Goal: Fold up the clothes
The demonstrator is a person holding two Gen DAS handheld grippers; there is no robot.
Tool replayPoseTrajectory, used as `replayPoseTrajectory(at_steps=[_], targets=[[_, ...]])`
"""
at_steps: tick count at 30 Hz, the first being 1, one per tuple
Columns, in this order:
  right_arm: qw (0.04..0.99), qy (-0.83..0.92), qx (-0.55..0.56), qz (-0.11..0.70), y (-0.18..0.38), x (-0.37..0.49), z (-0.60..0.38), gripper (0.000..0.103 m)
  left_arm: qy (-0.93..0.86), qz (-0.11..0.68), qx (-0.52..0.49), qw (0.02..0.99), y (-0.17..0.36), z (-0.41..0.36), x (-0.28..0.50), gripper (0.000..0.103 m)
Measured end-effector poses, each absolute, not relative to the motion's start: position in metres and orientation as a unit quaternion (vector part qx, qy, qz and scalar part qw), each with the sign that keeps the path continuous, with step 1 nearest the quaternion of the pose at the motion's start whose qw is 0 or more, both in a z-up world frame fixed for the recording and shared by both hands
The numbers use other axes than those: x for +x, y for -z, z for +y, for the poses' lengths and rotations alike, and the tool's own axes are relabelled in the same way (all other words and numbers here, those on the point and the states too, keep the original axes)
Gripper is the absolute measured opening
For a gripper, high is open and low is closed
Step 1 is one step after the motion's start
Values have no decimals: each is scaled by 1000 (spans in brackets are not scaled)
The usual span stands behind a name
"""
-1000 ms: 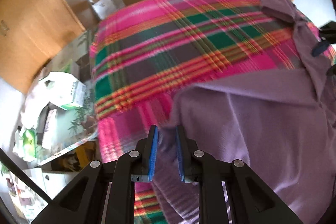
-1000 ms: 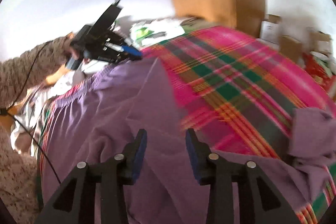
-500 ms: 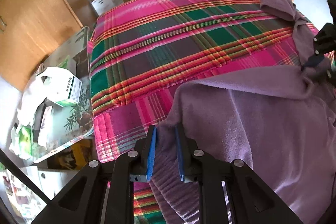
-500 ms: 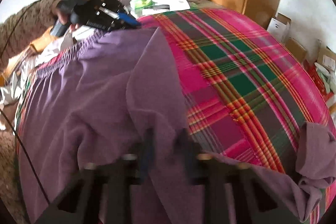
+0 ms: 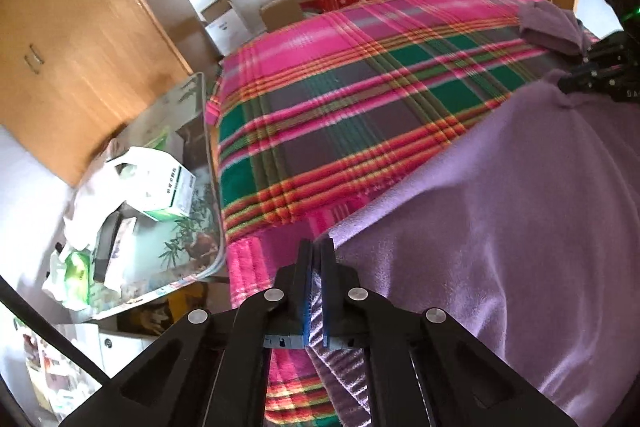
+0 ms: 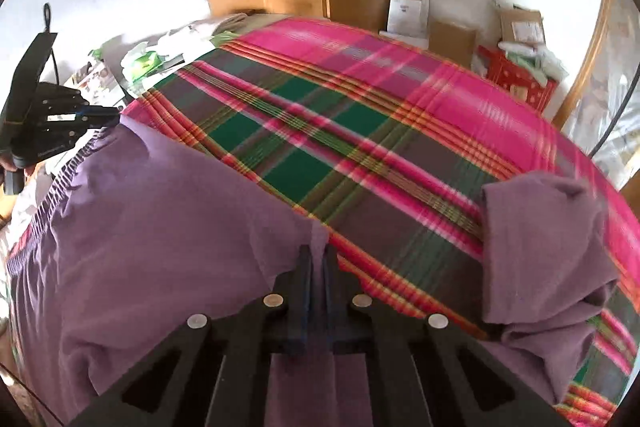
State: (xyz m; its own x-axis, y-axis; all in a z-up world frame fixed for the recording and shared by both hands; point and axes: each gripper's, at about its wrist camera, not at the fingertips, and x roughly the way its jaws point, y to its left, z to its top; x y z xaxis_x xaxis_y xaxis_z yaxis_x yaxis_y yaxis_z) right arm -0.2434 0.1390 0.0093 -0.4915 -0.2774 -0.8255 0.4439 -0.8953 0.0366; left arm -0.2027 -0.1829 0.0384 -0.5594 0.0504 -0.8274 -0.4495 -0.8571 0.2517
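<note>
Left gripper (image 5: 317, 247) clamped on the ribbed hem corner of the purple garment (image 5: 500, 227) — right gripper (image 6: 316, 253) pinching its far edge. Garment spread over the plaid blanket (image 5: 360, 107), one sleeve (image 6: 548, 247) bunched alongside.

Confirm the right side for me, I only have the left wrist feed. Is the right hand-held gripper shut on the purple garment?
Observer: Yes. The right hand-held gripper is shut on a fold of the purple garment at its edge.
Operator: Anything loose on that side?
Observer: A bunched part of the garment lies on the plaid blanket, to the right of the gripper.
Operator: Does it show the left one?
Observer: Yes, the left hand-held gripper is pinching the ribbed corner.
</note>
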Motion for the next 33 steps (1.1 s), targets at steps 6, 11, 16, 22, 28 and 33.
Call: replayPoseTrajectory(at_steps=[6, 11, 16, 22, 28, 33], targets=[[157, 871, 459, 83, -6, -258, 138, 5, -858, 217, -452, 110, -30, -190, -214, 0], [143, 865, 472, 95, 1, -270, 132, 5, -856, 195, -465, 113, -26, -200, -211, 2], [109, 867, 466, 138, 6, -274, 121, 6, -863, 149, -473, 100, -38, -215, -203, 4], [54, 887, 436, 143, -9, -266, 125, 7, -866, 56, -482, 117, -56, -239, -174, 4], [51, 910, 394, 118, -38, -237, 135, 7, -849, -13, -496, 182, -63, -242, -140, 15], [118, 908, 393, 78, -56, -205, 132, 8, -837, -39, -513, 188, -50, -243, -126, 20]])
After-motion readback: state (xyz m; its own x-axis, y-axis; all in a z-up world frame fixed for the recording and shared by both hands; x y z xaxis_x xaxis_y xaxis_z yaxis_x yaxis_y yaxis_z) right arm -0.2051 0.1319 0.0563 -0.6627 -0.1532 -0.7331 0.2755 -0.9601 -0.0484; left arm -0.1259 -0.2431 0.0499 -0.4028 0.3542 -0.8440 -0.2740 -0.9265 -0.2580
